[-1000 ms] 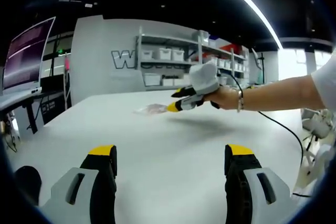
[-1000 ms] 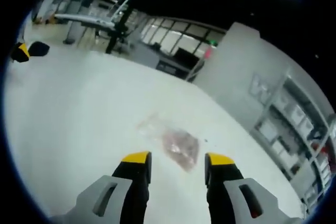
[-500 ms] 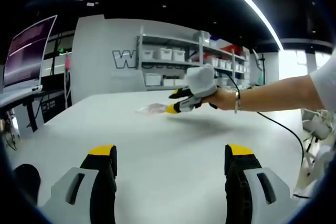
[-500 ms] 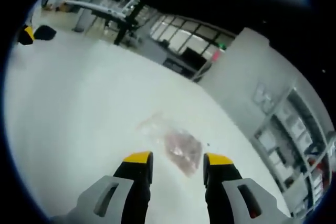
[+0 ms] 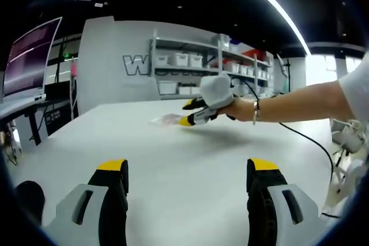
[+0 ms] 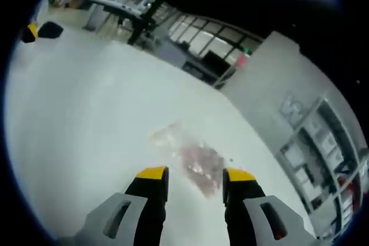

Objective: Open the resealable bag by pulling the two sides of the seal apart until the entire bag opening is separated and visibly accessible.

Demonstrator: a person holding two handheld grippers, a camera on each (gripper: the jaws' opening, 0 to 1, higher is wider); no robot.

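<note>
A clear resealable bag (image 6: pixel 193 159) with pinkish contents lies flat on the white table (image 6: pixel 86 119). My right gripper (image 6: pixel 195 174) is open, just above the bag's near end, with a yellow tip on each side of it. In the left gripper view the bag (image 5: pixel 163 120) is small and far off. A hand holds the right gripper (image 5: pixel 193 116) there, its tips right beside the bag. My left gripper (image 5: pixel 187 168) is open and empty, low over the near part of the table. It also appears as a dark, yellow-tipped shape, the left gripper (image 6: pixel 31 31), far from the bag.
A black cable (image 5: pixel 314 145) trails over the table's right side. Shelves with white bins (image 5: pixel 184 70) stand behind the table. A monitor (image 5: pixel 29 59) sits on a desk to the left. Bare table surface (image 5: pixel 184 154) lies between the left gripper and the bag.
The right gripper has edged left toward the bag, which now sits a little closer between its tips. The left gripper has stayed still.
</note>
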